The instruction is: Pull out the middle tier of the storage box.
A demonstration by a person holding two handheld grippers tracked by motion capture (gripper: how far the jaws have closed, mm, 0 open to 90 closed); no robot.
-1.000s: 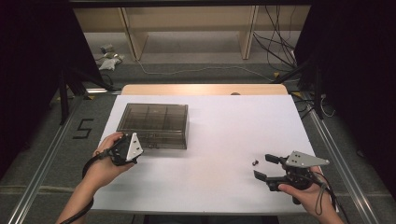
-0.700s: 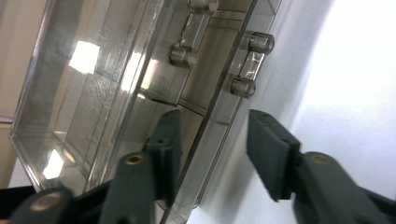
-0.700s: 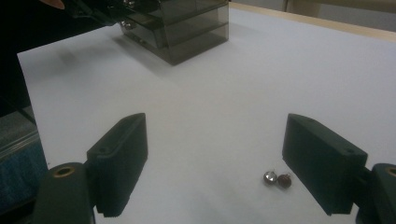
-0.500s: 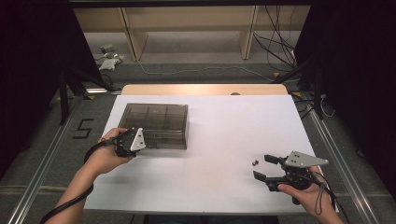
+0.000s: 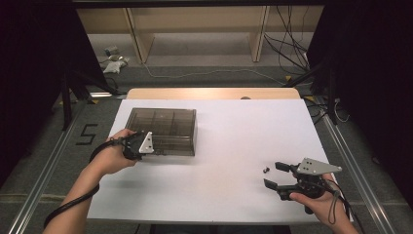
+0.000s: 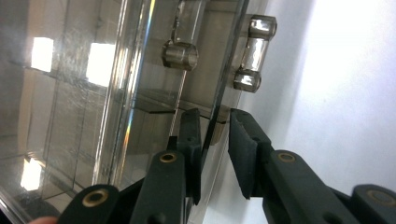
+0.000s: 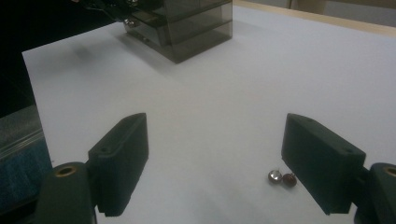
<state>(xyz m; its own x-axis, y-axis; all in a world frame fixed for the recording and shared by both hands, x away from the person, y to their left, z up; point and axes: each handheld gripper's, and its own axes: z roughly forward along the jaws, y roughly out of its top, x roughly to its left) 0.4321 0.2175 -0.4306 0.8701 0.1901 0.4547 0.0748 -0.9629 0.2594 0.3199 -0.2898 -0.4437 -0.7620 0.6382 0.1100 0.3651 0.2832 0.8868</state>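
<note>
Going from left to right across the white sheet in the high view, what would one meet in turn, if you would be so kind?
Left gripper at the box's near edge → smoky clear compartment box → small stud on the sheet → right gripper, jaws wide apart.

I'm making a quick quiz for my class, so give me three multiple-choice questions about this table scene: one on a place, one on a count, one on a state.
1. Where is the smoky plastic box?
A. table's left half
B. right edge
C. floor

2. How many small studs lie by the right claw?
A. two
B. five
C. none

3. The right claw is:
A. clamped on the box
B. open, holding nothing
C. shut

Answers: 1 A, it sits beside the left claw. 2 A, a pair shows near one pad. 3 B, its pads stand wide apart over bare paper.
</note>
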